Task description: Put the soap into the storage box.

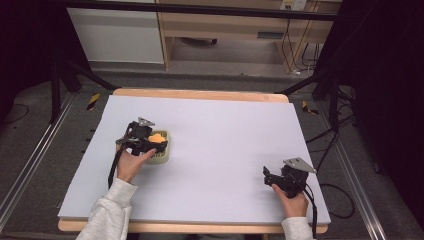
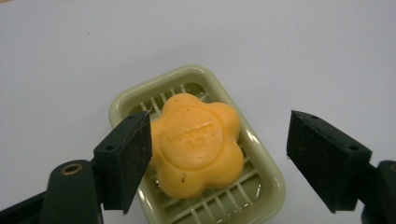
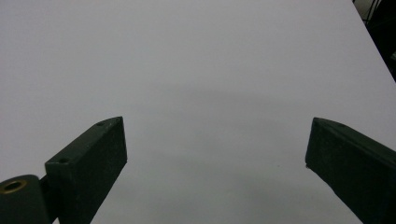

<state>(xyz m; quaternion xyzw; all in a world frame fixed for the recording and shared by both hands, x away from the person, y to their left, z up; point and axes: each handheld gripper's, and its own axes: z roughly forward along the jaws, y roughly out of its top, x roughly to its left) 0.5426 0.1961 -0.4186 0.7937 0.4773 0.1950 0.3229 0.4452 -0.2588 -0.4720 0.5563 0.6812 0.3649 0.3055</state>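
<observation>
Flower-shaped orange soap (image 2: 198,144) flat in pale green soap dish (image 2: 268,184), dish's long axis diagonal, my left gripper (image 2: 219,161) spread wide around soap, my right gripper (image 3: 215,172) open over table (image 3: 210,70).

An orange, flower-shaped soap (image 2: 198,144) with a round stamped centre lies flat on the slatted bottom of a pale green, round-cornered soap dish (image 2: 261,196). The dish sits on the left part of the worktop (image 1: 225,130), askew to its edges.
</observation>
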